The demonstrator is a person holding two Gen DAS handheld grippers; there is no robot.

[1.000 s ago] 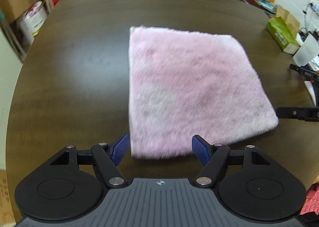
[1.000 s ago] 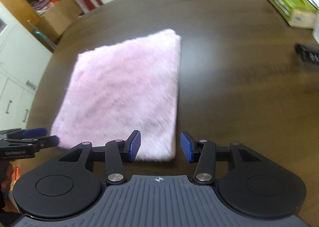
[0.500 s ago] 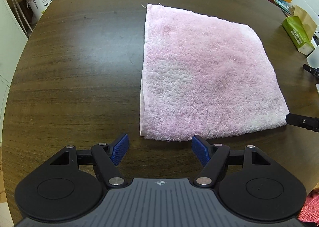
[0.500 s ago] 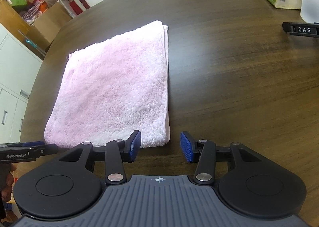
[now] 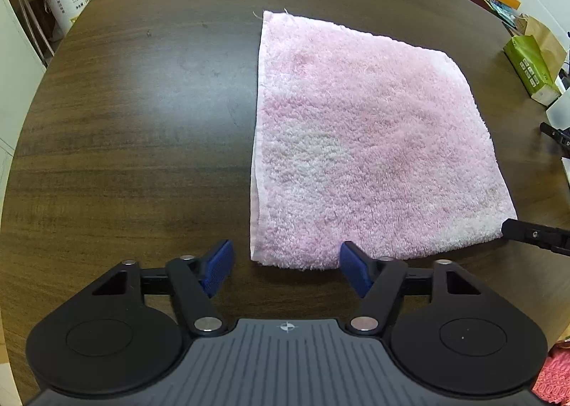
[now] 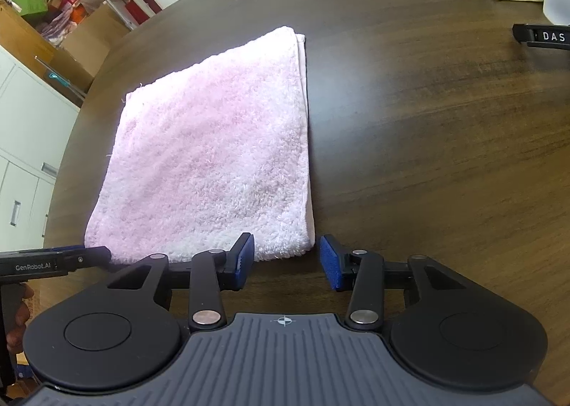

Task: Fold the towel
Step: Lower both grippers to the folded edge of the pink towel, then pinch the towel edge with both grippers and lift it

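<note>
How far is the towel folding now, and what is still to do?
Done: the pink towel lies doubled on the table, two layers showing at its edge. In hand: the left claw and the right claw, both just closing, stand open at its near corners, gripping nothing. Left: probably another fold.

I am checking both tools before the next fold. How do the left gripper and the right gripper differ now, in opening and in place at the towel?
The left gripper stands wider than the right gripper; both have just been closing. The left is at the pink towel near left corner, the right at its near right corner. Both are open, holding nothing.
</note>
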